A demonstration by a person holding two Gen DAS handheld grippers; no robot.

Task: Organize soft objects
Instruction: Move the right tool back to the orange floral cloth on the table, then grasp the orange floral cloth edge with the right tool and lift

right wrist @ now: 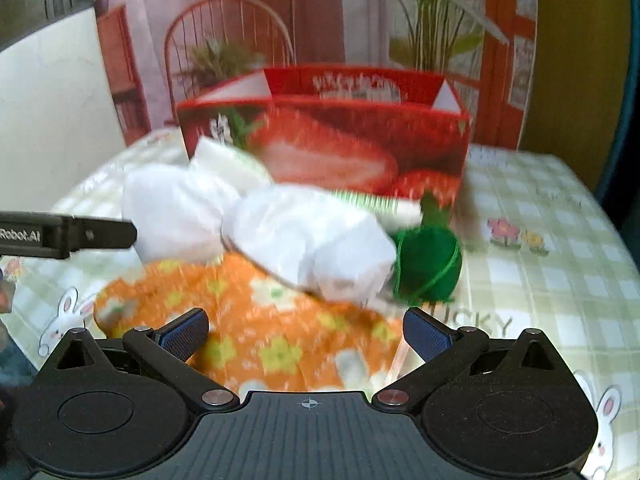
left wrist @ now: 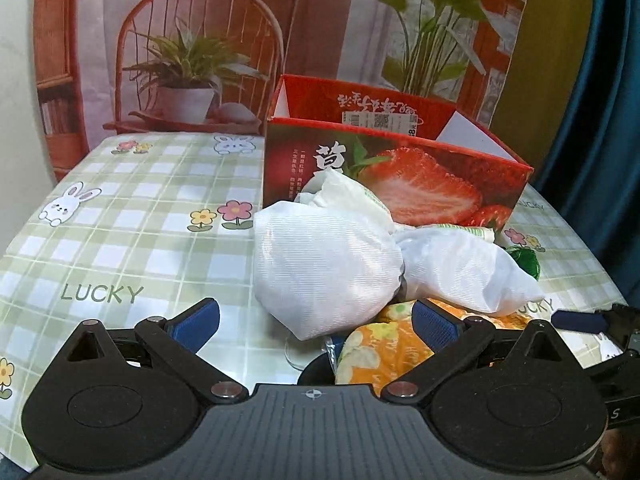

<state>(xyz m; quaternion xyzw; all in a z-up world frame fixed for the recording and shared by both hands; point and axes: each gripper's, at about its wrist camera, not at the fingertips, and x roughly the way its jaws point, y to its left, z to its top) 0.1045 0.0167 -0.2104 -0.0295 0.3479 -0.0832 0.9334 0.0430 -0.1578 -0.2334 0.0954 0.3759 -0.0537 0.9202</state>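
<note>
Red strawberry box (left wrist: 400,184) standing open-topped on checked tablecloth (left wrist: 132,240). Heaped just before box: white bundles (left wrist: 328,264), orange flowered cloth (right wrist: 256,320) nearest, green yarn ball (right wrist: 428,264) at box's right front corner. Left gripper (left wrist: 316,324) and right gripper (right wrist: 306,334) both spread wide before heap, clasping nothing.

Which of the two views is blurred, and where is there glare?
Right wrist view: motion-smeared across the orange floral cloth, white bundles and strawberry box. Left wrist view: sharp, fisheye-bent at the edges, with glare on the tablecloth near the left gripper.
</note>
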